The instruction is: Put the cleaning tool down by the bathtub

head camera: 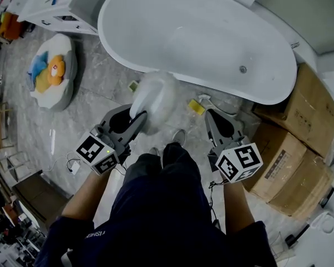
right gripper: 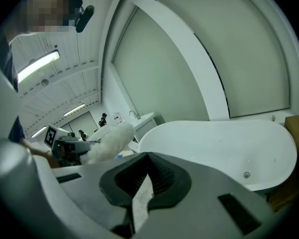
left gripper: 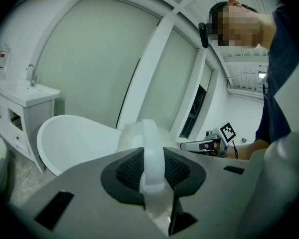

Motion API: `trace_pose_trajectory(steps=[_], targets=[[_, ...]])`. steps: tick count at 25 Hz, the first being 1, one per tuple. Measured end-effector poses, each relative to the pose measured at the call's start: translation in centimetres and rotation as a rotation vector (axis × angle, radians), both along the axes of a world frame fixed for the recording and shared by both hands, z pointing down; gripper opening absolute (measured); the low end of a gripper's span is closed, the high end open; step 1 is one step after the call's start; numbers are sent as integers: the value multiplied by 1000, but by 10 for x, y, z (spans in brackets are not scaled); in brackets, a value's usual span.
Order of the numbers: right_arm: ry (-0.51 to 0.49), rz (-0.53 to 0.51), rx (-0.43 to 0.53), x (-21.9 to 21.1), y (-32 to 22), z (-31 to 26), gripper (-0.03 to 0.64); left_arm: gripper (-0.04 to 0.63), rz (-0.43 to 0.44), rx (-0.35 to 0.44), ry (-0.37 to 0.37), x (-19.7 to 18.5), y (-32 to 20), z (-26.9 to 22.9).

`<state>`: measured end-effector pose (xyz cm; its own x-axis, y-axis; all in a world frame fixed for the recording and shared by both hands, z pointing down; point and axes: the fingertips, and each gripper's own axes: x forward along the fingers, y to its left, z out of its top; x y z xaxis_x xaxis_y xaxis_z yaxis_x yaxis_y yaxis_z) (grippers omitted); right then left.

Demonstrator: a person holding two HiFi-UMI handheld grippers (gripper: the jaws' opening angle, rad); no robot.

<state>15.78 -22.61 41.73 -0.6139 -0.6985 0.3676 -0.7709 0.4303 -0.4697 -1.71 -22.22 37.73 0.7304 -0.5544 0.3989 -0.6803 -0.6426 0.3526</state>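
Note:
A white oval bathtub (head camera: 200,32) stands on the grey tiled floor ahead. My left gripper (head camera: 138,120) is shut on the white handle (left gripper: 152,153) of the cleaning tool. The tool's fluffy white head (head camera: 156,99) hangs in the air just short of the tub's near rim. The right gripper view shows that head (right gripper: 109,141) off to the left of the tub (right gripper: 224,143). My right gripper (head camera: 212,117) hovers beside it to the right, jaws together with nothing between them. The left gripper view shows the tub (left gripper: 74,138) beyond the handle.
Cardboard boxes (head camera: 300,143) are stacked right of the tub. A yellow sponge (head camera: 196,107) and a small brush (head camera: 209,100) lie on the floor under the tub's edge. A round cushion with a toy (head camera: 51,71) and a white vanity (head camera: 50,7) are at the left.

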Motion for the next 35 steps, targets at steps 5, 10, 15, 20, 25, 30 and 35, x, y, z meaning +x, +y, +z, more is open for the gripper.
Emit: trace_pose_trajectory(steps=[5,10,15,20,25,30,35], targets=[[11,48,-45,10,-10,43,5,114,57,-51,-32,14,-9,45],[11,101,-82,13,-6,100,5,114,160,-110,-91,27,0,110],[19,167,-102,12,5,170,5,112,255,-148,-137,29,6,196],[33,220,-122,9,25,264,5,114,350,-161,-218,21,13,313],[70,263,-135,3,44,349,5,114,436,-169,-286,11,21,425],[83,276,-149,-4,44,426,5,114,493,-192,-363,10,21,532],[101,278,-154,-3,44,496,5,114,536,-203,-409,20,18,629]])
